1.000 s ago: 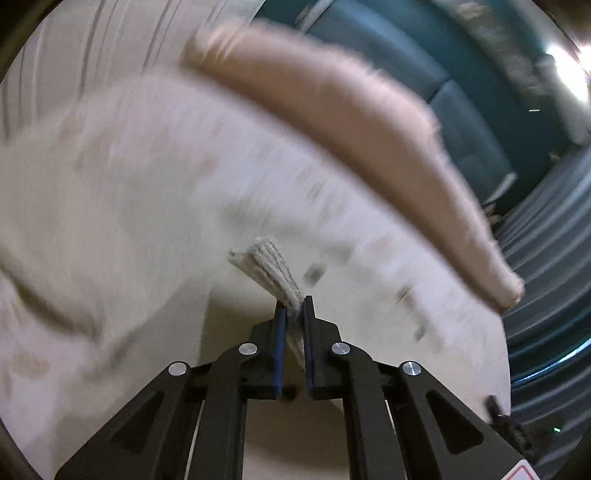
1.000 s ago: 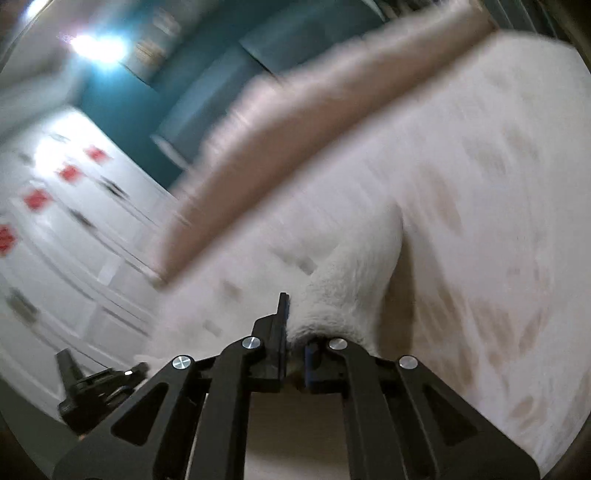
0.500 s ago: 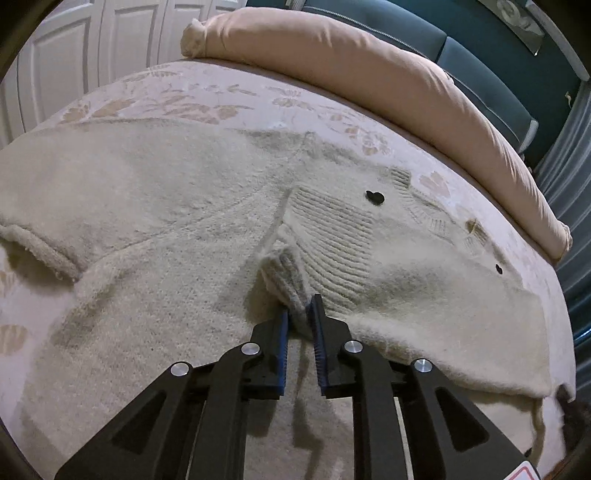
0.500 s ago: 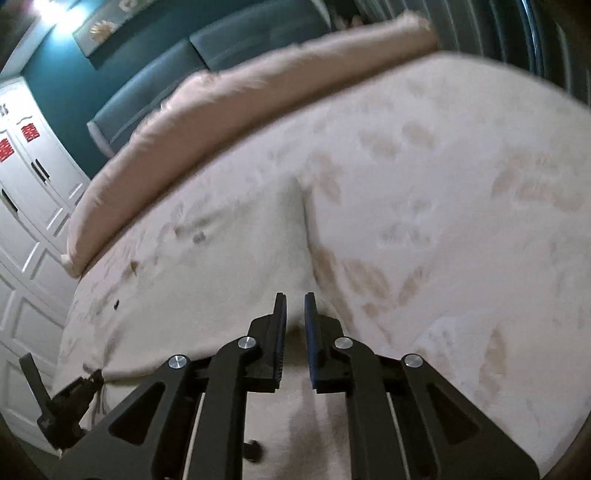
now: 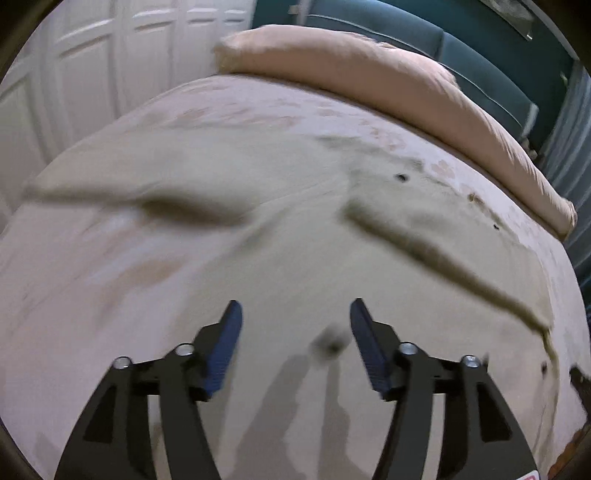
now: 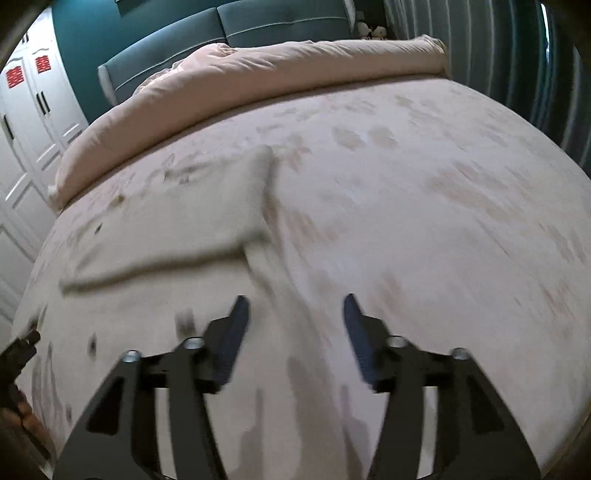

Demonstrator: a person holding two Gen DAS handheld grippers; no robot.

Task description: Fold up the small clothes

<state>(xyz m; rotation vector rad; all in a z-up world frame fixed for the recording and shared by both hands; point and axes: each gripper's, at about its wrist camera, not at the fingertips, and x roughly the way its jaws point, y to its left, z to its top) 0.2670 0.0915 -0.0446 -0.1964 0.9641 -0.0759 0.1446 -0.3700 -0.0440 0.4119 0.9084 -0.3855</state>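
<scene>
Bedroom with a wide bed [image 6: 424, 192] under dim indoor light.
A pink rolled duvet [image 6: 258, 70] lay along the bed's far edge, before a padded teal headboard [image 6: 229, 26]; white panelled wardrobe doors [image 5: 110, 62] stood beside the bed, and striped curtains [image 6: 498, 66] hung on its other side.

The sweater [image 5: 258, 206] lies spread on the bed [image 6: 424, 192], toward its left side in the right wrist view. The duvet [image 5: 369, 81] lies rolled along the bed's far edge, the headboard [image 6: 229, 29] behind it. The wardrobe [image 5: 92, 74] stands left of the bed.
</scene>
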